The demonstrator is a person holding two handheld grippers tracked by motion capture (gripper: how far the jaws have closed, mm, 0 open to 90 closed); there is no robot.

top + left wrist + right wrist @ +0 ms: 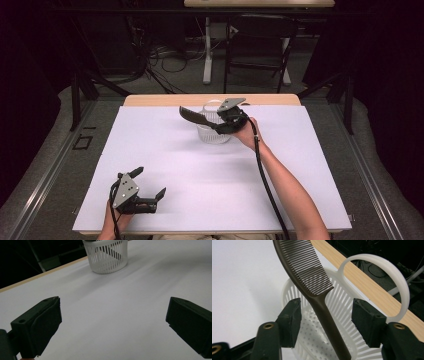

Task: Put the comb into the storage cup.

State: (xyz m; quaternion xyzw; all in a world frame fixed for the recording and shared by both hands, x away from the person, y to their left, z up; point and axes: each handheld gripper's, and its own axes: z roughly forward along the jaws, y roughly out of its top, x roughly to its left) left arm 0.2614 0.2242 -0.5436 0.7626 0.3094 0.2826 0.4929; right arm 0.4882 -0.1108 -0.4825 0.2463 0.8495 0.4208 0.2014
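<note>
A dark brown comb (307, 272) stands tilted in a white slatted basket (287, 291), its handle down inside and its teeth up over the rim. My right gripper (325, 307) is open, one jaw on each side of the comb's handle with a gap to each pad. From above, the comb (191, 115) sticks out leftward over the basket (214, 134) at the far middle of the table, with the right gripper (220, 124) above the basket. My left gripper (149, 182) rests open and empty near the front left edge. Its own view (113, 312) looks across the table at the basket (106, 256).
White sheet covers the table (200, 170), with a wooden strip (210, 99) along the far edge behind the basket. The basket's loop handle (387, 267) rises on its far side. A chair (260, 47) and cables lie on the floor beyond the table.
</note>
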